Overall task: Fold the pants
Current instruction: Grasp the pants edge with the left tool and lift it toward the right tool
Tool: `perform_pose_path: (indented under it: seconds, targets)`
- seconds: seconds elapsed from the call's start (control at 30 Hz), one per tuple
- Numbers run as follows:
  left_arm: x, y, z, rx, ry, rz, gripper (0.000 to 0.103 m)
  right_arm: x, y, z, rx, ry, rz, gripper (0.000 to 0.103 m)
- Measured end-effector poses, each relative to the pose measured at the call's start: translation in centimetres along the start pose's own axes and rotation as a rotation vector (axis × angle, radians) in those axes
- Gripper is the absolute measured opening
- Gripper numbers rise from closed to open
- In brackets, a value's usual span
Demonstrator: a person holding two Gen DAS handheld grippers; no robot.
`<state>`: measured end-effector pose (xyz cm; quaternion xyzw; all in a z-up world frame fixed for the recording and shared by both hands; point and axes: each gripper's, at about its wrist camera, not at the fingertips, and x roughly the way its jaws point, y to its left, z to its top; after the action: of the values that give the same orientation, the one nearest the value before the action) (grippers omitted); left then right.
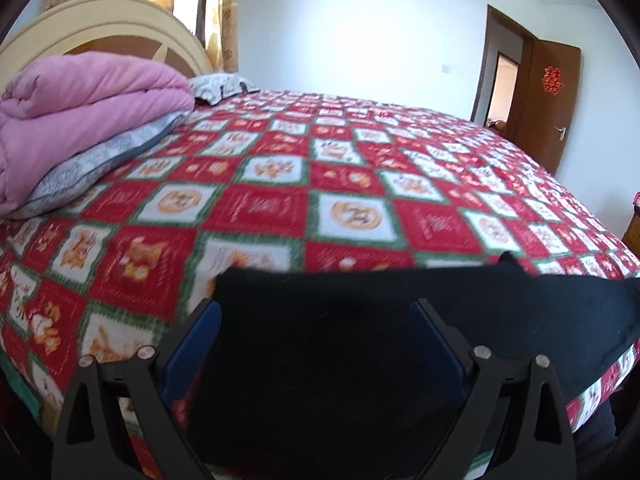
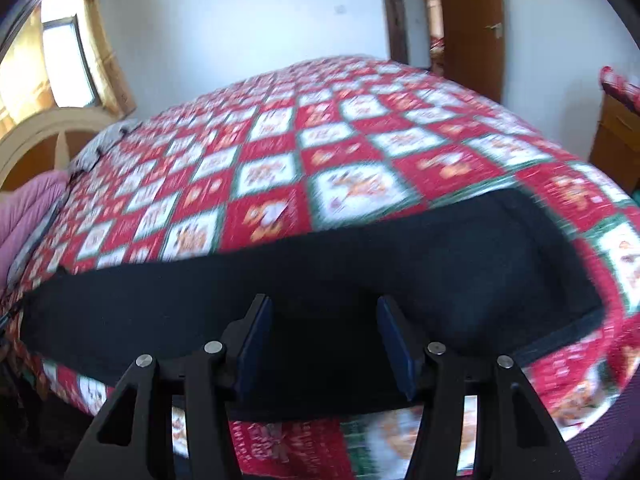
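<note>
Black pants (image 1: 360, 320) lie flat along the near edge of the bed on a red, white and green checkered bedspread (image 1: 280, 200). They also show in the right wrist view (image 2: 440, 260) as a long dark band across the bedspread (image 2: 320, 140). My left gripper (image 1: 316, 308) is open, its blue-padded fingers spread over the left end of the pants, with nothing between them. My right gripper (image 2: 324, 304) is open over the pants near their front edge, also holding nothing.
A folded pink quilt (image 1: 80, 112) on a grey pillow (image 1: 100, 160) lies at the head of the bed by the cream headboard (image 1: 100, 24). A brown door (image 1: 548, 100) stands open beyond the far side. A wooden cabinet (image 2: 616, 140) stands at the right.
</note>
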<state>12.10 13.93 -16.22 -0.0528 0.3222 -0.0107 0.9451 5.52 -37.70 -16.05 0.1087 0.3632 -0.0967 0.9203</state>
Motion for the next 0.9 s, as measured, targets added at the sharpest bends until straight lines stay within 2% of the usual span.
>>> perform_pose_path:
  seconds: [0.13, 0.27, 0.43, 0.47, 0.53, 0.6, 0.63, 0.73, 0.9]
  targets:
    - [1.7, -1.9, 0.1, -0.003, 0.021, -0.038, 0.099, -2.5, -3.9, 1.6, 0.113, -0.082, -0.041, 0.056]
    - [3.2, -3.7, -0.3, 0.002, 0.034, -0.024, 0.099, -3.1, -8.4, 3.8, 0.208, -0.101, -0.092, 0.056]
    - [2.5, -7.3, 0.0, 0.030, 0.023, -0.116, 0.099, -0.3, -11.0, 5.6, 0.245, 0.015, -0.049, 0.055]
    - [2.4, -8.3, 0.1, 0.049, 0.024, -0.135, 0.099, -0.2, -11.0, 5.6, 0.241, 0.020, -0.050, 0.051]
    - [2.1, -10.7, 0.5, 0.096, 0.030, -0.186, 0.099, -0.5, -10.2, 5.7, 0.193, -0.002, -0.089, 0.026]
    - [2.1, -13.4, 0.9, 0.141, 0.042, -0.249, 0.099, -1.0, -9.0, 5.5, 0.151, -0.046, -0.116, 0.020]
    - [2.1, -14.8, 1.0, 0.166, 0.050, -0.286, 0.099, -1.2, -8.4, 5.3, 0.131, -0.058, -0.109, 0.014]
    - [2.3, -19.3, 1.3, 0.241, 0.067, -0.391, 0.099, -1.6, -5.1, 4.4, 0.041, -0.081, -0.077, 0.013]
    - [2.9, -25.6, 0.4, 0.346, 0.097, -0.505, 0.099, 0.5, 1.7, 1.2, -0.159, -0.001, 0.010, 0.013]
